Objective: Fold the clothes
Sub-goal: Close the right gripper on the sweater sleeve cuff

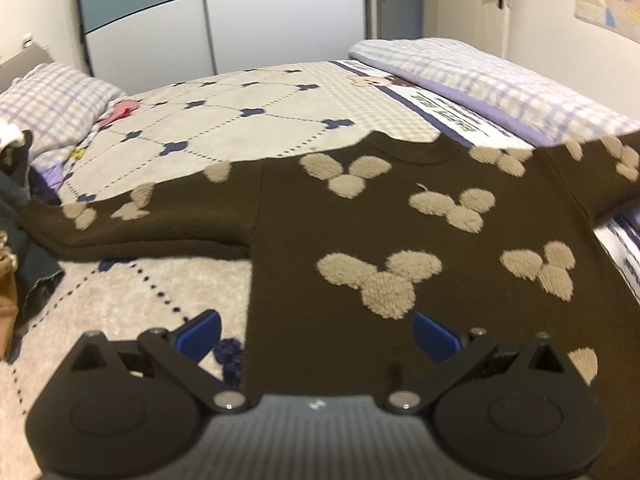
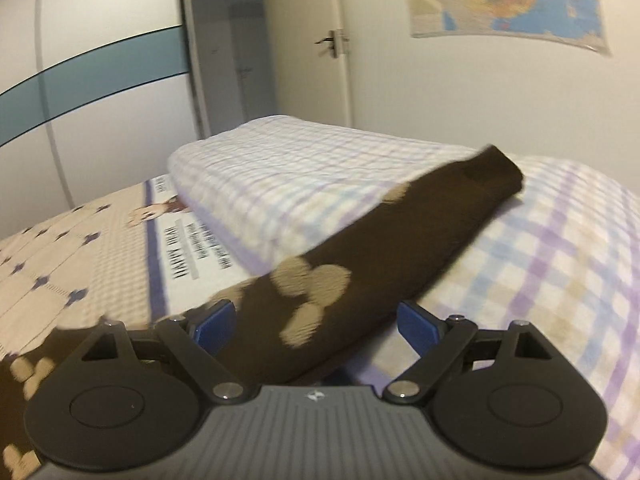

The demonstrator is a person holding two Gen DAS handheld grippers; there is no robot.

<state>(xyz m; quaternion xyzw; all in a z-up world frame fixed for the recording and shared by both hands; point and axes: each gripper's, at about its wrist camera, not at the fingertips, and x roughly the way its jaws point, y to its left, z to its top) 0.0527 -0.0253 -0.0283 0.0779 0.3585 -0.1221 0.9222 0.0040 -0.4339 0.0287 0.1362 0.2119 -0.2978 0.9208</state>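
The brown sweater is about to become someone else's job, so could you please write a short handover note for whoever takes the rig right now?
Left gripper: open, over the brown sweater near its lower edge, holding nothing.
Right gripper: open, above the right sleeve, not gripping.
Sweater lies spread flat on the bed; right sleeve drapes onto the checked quilt, left sleeve stretched out.
Done: laid out. Left: fold both sleeves in, then the body.
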